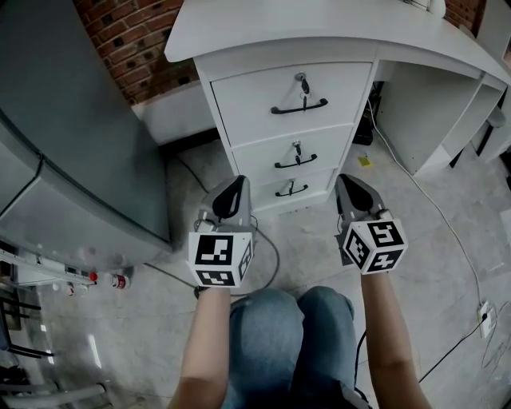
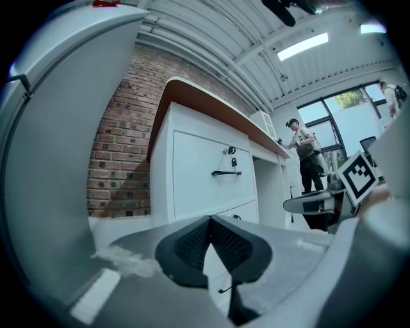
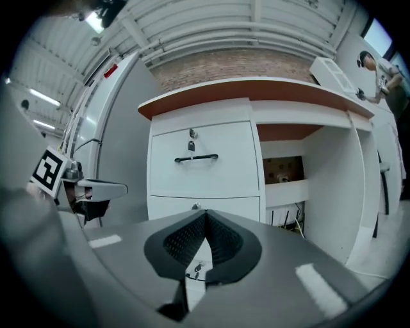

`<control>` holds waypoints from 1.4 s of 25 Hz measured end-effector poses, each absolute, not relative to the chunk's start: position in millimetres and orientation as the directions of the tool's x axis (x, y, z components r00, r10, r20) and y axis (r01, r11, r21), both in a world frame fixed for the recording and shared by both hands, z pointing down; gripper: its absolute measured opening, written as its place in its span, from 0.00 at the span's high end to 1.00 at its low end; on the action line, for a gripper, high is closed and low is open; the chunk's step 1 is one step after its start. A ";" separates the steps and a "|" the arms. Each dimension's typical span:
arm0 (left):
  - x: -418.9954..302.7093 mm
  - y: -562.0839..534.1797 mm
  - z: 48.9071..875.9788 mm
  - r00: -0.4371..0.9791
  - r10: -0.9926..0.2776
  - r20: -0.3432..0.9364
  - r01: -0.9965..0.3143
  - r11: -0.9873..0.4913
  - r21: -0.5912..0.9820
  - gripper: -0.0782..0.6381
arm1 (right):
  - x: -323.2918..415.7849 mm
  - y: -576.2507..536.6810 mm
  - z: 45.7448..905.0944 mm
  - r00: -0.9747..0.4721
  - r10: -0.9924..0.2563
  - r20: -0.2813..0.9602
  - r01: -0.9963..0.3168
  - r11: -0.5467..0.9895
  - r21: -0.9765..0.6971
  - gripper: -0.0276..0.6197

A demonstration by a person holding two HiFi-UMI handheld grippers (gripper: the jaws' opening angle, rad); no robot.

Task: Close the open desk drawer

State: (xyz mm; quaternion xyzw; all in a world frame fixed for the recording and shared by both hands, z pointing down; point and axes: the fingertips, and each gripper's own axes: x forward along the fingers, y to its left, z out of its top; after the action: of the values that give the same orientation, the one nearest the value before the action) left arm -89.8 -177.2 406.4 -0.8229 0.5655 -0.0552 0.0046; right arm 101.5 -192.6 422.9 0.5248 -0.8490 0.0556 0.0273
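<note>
Drawers (image 1: 292, 148) under the white tabletop (image 1: 319, 24), 3 stacked, all sit flush and shut. Before the lowest, the left tool (image 1: 237, 185) and right tool (image 1: 349, 185) hover apart, tips pressed together, both empty.

No readable text, labels, brands or numbers anywhere

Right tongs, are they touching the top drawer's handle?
Apart. The right gripper view shows the shut, empty right tongs well short of the top drawer handle, with bare drawer front between them.
</note>
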 end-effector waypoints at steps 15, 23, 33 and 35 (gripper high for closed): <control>-81.2 -174.9 349.4 0.381 -0.923 0.064 -0.918 -0.385 -0.095 0.89 | 95.6 -173.9 357.8 -0.399 -0.915 0.061 -0.913 0.403 0.069 0.96; -70.7 -154.5 342.2 0.375 -0.927 0.023 -0.923 -0.376 -0.088 0.89 | 106.1 -149.2 337.8 -0.392 -0.920 0.024 -0.916 0.392 0.088 0.96; -76.1 -144.5 316.6 0.352 -0.936 -0.027 -0.932 -0.348 -0.097 0.89 | 114.7 -142.4 316.5 -0.373 -0.928 -0.016 -0.925 0.370 0.089 0.96; -76.4 -144.1 313.1 0.350 -0.936 -0.034 -0.933 -0.345 -0.099 0.89 | 114.4 -141.3 314.5 -0.373 -0.928 -0.016 -0.924 0.370 0.094 0.96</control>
State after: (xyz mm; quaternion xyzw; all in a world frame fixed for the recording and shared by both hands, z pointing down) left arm -76.4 -144.1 313.1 -0.8199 0.5701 -0.0141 0.0505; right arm 114.4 -141.3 314.5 0.5594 -0.8275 -0.0435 0.0198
